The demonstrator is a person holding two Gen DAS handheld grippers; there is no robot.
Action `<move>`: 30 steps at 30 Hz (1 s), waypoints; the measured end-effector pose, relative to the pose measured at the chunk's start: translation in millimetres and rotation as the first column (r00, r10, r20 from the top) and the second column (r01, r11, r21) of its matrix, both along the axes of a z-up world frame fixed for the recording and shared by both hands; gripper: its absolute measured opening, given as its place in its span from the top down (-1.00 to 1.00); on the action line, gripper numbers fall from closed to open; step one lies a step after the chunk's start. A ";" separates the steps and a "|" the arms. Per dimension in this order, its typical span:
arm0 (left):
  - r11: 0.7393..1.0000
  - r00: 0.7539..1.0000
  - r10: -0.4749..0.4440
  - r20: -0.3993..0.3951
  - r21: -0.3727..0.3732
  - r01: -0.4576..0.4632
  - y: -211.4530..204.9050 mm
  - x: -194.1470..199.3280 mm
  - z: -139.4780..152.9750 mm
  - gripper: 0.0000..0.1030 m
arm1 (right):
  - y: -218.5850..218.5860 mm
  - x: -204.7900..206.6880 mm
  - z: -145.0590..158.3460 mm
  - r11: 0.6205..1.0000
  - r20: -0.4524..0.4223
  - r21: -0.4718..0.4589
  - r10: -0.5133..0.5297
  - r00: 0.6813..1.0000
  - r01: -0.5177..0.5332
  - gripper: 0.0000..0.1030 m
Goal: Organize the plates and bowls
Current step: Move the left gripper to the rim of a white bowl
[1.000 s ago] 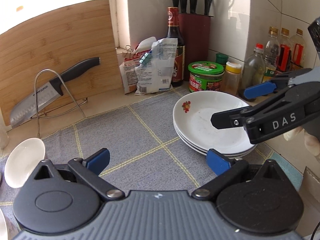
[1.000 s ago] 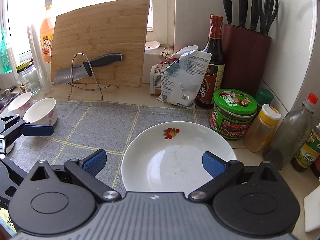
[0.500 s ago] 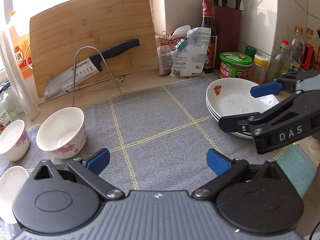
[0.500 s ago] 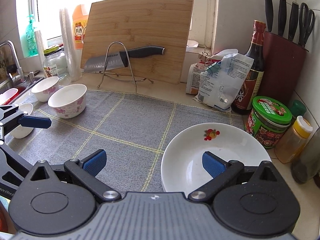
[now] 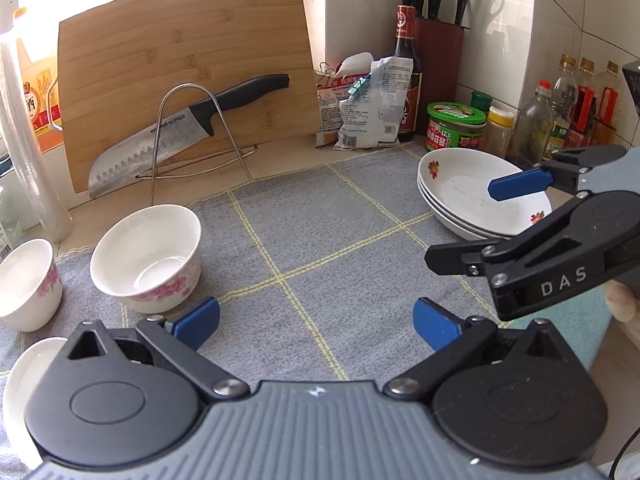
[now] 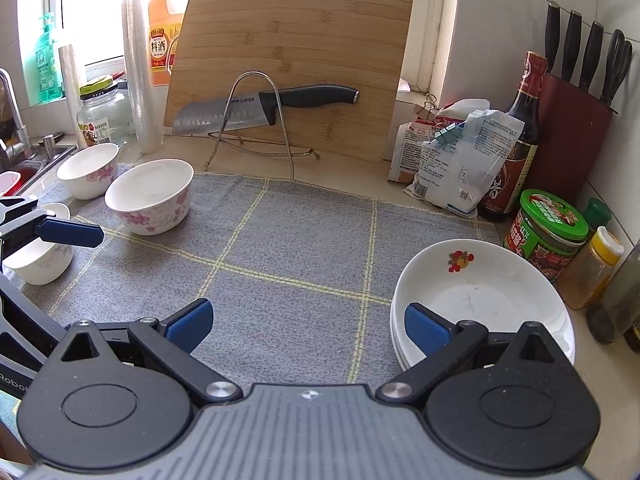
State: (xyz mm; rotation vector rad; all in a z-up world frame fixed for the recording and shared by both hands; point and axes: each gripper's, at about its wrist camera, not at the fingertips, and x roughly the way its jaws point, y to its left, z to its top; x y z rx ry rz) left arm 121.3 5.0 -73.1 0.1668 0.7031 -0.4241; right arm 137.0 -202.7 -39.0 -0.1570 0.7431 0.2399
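Both my tongs are open and hold nothing: the left tongs (image 5: 316, 322) near the bowls, the right tongs (image 6: 308, 322) beside the plates (image 6: 480, 300), which are stacked. Next I should take the nearest bowl (image 5: 148, 258) by its rim, gently, then nest it.

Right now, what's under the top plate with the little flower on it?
More white plates: the top plate sits on a stack, with at least two more rims showing below it. Their insides are covered, and the grey cloth lies beneath the stack.
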 end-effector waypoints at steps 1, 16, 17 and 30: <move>1.000 1.000 -0.007 0.001 -0.001 0.007 6.2 0.0 0.5 -0.99 | 5.4 -0.7 -0.3 1.000 -0.003 -0.001 -0.006 1.000 0.006 -1.00; 1.000 1.000 0.006 0.024 0.021 -0.006 103.1 -3.2 8.6 -0.99 | 97.5 -6.8 -19.8 0.992 -0.059 0.000 0.124 0.990 -0.125 -1.00; 0.999 1.000 0.017 0.026 0.028 -0.018 109.0 -2.9 8.6 -0.99 | 104.2 -7.1 -21.5 0.988 -0.060 0.002 0.151 0.987 -0.151 -1.00; 0.978 0.980 0.196 -0.014 0.069 -0.195 177.6 11.0 -1.4 -0.99 | 188.2 -7.5 -37.8 0.897 -0.072 0.002 0.440 0.895 -0.441 -1.00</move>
